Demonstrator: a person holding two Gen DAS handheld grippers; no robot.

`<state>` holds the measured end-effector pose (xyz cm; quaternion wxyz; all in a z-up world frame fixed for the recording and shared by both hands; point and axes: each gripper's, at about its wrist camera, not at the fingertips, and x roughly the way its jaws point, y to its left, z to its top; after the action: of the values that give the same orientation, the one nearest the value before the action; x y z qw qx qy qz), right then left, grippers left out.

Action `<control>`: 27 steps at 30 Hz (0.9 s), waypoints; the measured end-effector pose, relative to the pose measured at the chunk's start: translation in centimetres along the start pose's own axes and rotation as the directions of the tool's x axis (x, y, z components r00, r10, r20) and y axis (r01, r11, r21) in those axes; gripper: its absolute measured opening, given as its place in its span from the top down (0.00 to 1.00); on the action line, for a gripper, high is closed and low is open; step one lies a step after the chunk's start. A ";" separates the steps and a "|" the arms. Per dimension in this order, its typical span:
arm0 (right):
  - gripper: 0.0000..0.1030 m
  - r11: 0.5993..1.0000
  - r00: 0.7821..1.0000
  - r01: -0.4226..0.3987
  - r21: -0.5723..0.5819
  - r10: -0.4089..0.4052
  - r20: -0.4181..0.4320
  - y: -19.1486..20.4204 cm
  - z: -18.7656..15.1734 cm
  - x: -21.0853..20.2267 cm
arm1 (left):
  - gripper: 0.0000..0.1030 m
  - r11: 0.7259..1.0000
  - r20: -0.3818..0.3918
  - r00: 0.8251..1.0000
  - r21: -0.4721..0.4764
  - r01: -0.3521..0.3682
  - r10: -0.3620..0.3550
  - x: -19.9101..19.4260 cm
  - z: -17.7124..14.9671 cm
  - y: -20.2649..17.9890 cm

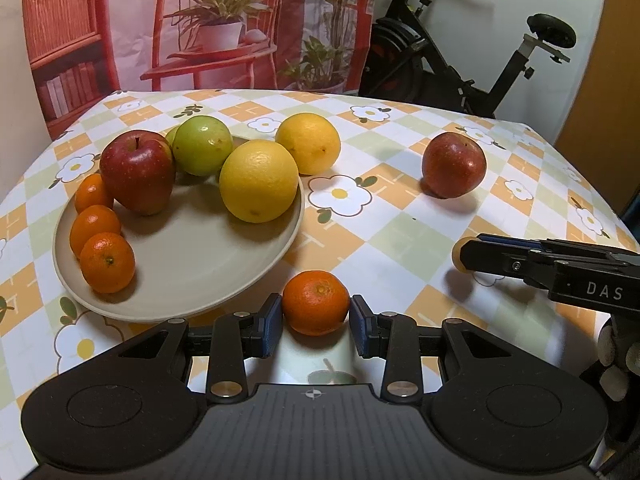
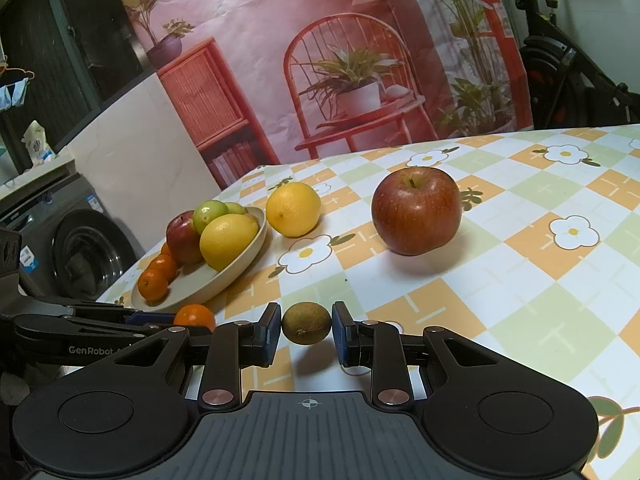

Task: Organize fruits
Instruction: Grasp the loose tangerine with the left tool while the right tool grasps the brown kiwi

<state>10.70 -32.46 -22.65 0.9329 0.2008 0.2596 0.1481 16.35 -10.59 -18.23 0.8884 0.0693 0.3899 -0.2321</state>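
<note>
A beige plate point(image 1: 192, 272) holds three mandarins point(image 1: 107, 262), a red apple point(image 1: 138, 172), green fruit point(image 1: 204, 145) and a yellow orange point(image 1: 259, 181). My left gripper point(image 1: 316, 318) is shut on a mandarin point(image 1: 316, 303) just off the plate's near rim. My right gripper point(image 2: 307, 330) is shut on a small brown kiwi point(image 2: 307, 323), held above the cloth. The right gripper also shows in the left wrist view point(image 1: 464, 256). A second yellow orange point(image 1: 308, 143) and a second red apple point(image 1: 454, 165) lie loose on the table.
The table point(image 1: 400, 232) has a checked flower-print cloth, with edges at left, far side and right. A printed backdrop point(image 1: 200, 24) hangs behind. An exercise bike point(image 1: 460, 52) stands at the back right. A washing machine point(image 2: 80, 248) is left of the table.
</note>
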 end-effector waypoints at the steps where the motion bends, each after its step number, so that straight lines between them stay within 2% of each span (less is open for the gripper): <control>1: 0.76 1.000 1.000 0.000 0.000 0.000 0.000 0.0 0.0 0.0 | 0.63 1.000 0.002 1.000 0.001 0.001 -0.001 -0.1 0.0 -0.1; 11: 0.76 1.000 1.000 0.000 0.000 0.000 0.000 0.0 0.0 0.0 | 0.63 1.000 0.014 1.000 0.006 0.005 -0.005 -0.3 0.0 -0.2; 16: 0.76 1.000 1.000 0.011 -0.007 -0.011 -0.007 0.1 0.0 0.2 | 0.63 1.000 0.046 0.999 0.013 -0.006 0.005 -1.1 0.5 0.1; 27: 0.76 0.999 0.999 0.017 -0.047 -0.018 -0.036 1.6 1.0 1.2 | 0.64 0.998 0.094 0.995 -0.064 0.018 -0.011 -3.1 1.7 3.1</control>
<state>11.93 -30.92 -21.66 0.9336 0.1742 0.2750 0.1496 17.10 -7.23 -14.98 0.9059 0.0265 0.3555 -0.2288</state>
